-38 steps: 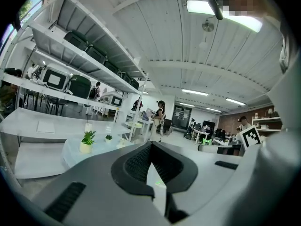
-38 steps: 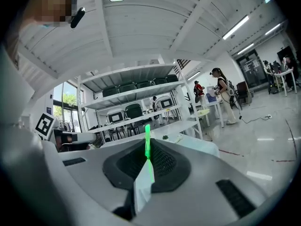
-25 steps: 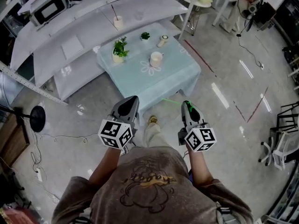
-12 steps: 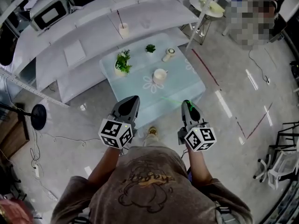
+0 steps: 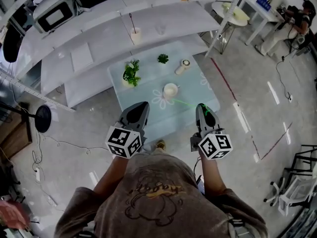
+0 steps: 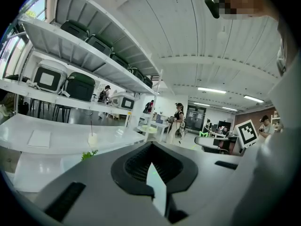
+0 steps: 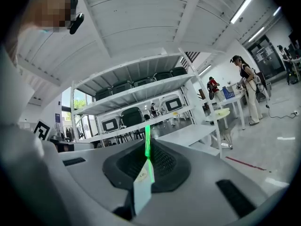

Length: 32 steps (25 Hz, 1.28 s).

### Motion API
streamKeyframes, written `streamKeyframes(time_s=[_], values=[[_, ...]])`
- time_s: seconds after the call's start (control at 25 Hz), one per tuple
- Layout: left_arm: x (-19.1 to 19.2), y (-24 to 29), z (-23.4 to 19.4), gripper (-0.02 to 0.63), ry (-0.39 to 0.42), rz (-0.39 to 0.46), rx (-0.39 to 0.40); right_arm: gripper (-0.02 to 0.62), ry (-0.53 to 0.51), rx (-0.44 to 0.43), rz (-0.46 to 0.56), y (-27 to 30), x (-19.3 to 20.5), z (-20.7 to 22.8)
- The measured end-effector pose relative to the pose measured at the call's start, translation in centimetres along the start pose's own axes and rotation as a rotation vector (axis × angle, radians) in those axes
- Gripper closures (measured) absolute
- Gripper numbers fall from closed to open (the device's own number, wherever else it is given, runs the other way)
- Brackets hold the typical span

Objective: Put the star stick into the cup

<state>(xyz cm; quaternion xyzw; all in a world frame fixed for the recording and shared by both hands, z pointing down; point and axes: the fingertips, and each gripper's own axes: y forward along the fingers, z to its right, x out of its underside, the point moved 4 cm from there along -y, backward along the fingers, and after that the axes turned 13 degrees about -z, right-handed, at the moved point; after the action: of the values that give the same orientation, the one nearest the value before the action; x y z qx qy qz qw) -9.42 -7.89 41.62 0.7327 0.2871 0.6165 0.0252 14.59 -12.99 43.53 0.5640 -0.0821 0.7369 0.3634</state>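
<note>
— Head view?
— My right gripper (image 5: pixel 202 109) pinches the star stick (image 5: pixel 182 102). The cup (image 5: pixel 170 89) sits at eleven o'clock, on the table (image 5: pixel 146 83).
— Left gripper view?
— My left gripper (image 6: pixel 151 168) is clenched, empty.
— Right gripper view?
— Stick between pads (glowing green).

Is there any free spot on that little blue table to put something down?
Yes. The table is bare at its near left corner, in front of the leafy plant and left of the cup, and along its right edge. The far side is crowded: small plant, white object. A green stick overhangs the near right.
</note>
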Motion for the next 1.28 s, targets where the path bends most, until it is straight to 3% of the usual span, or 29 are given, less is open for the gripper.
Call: streamKeyframes(time_s=[0.32,0.72,1.28], values=[[-1.1,1.7,-1.5,0.588,0.017,-0.009,0.017,0.577,0.001,0.003,0.013,2.3,-1.0,0.2],[-2.1,4.0,-3.8,0.588,0.051,-0.041,0.104,0.577,0.013,0.095,0.066,4.1,-2.6,0.6],[-2.2,6.0,-7.2,0.588,0.054,-0.082,0.136,0.577,0.082,0.16,-0.056,12.3,2.6,4.5]])
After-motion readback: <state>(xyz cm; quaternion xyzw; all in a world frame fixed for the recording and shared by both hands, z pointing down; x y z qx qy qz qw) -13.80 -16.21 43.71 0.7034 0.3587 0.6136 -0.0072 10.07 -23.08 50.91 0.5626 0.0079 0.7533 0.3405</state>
